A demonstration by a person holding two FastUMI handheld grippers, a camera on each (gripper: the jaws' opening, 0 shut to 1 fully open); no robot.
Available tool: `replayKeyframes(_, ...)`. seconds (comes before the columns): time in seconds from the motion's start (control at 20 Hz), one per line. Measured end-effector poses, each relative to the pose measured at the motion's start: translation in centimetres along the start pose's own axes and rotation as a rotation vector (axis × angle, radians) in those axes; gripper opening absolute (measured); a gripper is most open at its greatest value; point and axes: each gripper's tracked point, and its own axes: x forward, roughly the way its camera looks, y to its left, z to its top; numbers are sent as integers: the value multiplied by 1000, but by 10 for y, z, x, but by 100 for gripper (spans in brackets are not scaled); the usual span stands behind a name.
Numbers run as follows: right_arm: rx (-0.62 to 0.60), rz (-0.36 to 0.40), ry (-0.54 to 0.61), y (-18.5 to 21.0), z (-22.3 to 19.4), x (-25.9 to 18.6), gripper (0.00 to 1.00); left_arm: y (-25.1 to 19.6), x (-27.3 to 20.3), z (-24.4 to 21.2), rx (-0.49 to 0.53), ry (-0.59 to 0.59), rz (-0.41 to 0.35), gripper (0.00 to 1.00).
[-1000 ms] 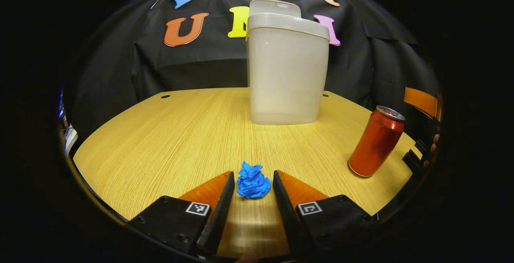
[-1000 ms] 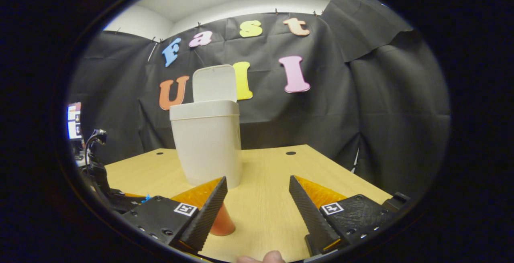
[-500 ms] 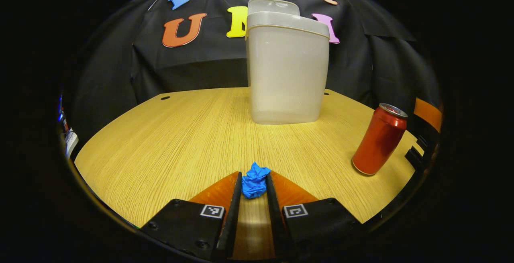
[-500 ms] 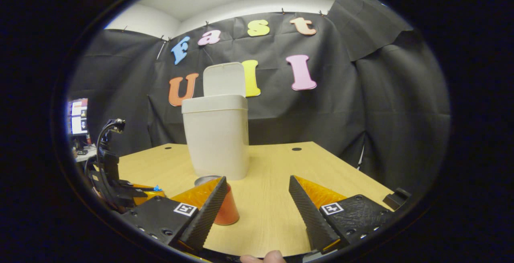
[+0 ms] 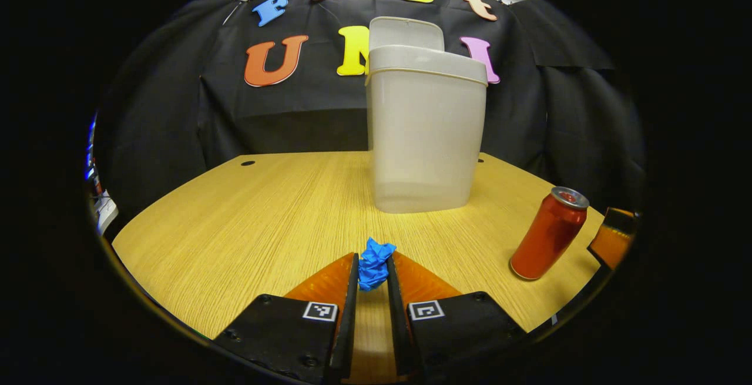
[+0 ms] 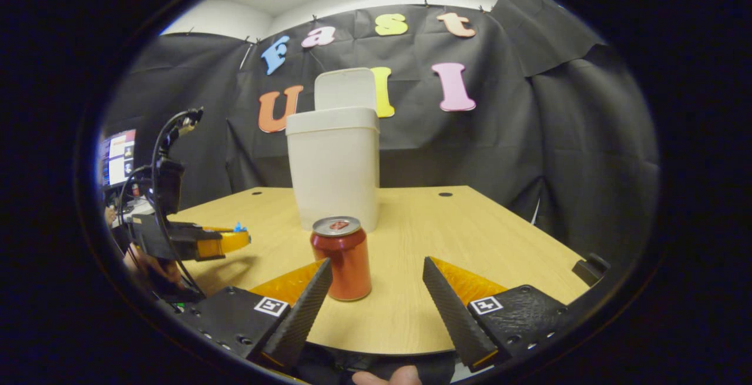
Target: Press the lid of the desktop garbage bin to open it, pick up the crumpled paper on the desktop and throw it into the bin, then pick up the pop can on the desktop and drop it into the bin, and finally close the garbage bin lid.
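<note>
Pinching the crumpled blue paper ball (image 5: pixel 373 263) between both fingers, the left gripper (image 5: pixel 372 267) carries it just above the wooden desktop (image 5: pixel 264 220), short of the tall white plastic bin (image 5: pixel 426 132). The bin's flip lid (image 5: pixel 405 33) stands up at the back, so the mouth is open. Paper step, I'd say: next it needs lifting above the rim. The red aluminium pop can (image 6: pixel 341 258) stands upright, long axis vertical, just ahead of the right gripper (image 6: pixel 376 288), whose 2 fingers are spread wide.
</note>
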Motion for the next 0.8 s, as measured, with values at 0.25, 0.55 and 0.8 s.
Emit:
replayKeyframes(0.25, 7, -4, 74, 14, -24, 19, 94, 4, -4, 28, -13, -66, 0, 30)
replayKeyframes(0.55, 15, 2, 132, 29, -33, 41, 96, 9, -5, 54, -6, -119, -18, 30)
replayKeyframes(0.8, 30, -10, 183, 28, -36, 63, 96, 17, -7, 82, -10, -176, -18, 30)
